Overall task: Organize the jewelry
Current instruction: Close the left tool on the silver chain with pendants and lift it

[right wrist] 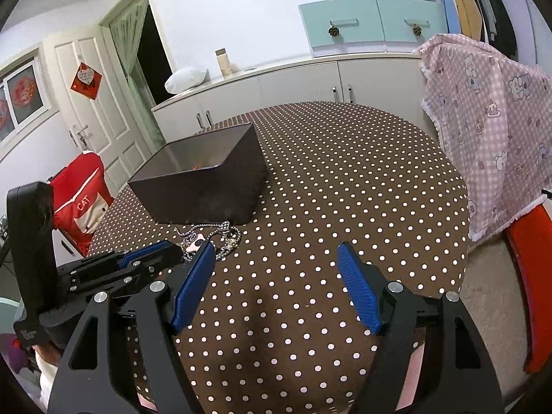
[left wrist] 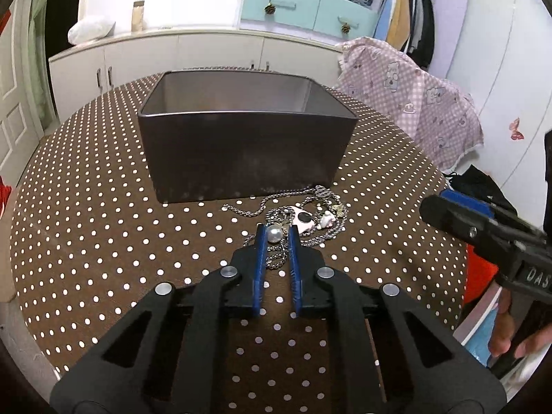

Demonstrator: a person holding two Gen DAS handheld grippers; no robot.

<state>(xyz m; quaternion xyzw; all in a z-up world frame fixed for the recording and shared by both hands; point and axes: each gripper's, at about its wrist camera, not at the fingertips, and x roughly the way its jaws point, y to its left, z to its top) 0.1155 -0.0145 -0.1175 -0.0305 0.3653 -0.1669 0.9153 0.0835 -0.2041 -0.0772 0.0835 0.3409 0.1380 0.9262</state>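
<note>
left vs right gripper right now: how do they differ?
The left gripper has its jaws nearly together around a pearl on the jewelry pile; the right gripper stands wide open with nothing between its pads. The left gripper sits at the pile in front of the dark box; the right gripper is over bare polka-dot tablecloth, off to the side of the pile. Both have blue pads and black linkages.

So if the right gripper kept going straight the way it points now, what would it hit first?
Most likely bare polka-dot tablecloth: the open right gripper points down at it, with the jewelry pile and dark box off to its left.
</note>
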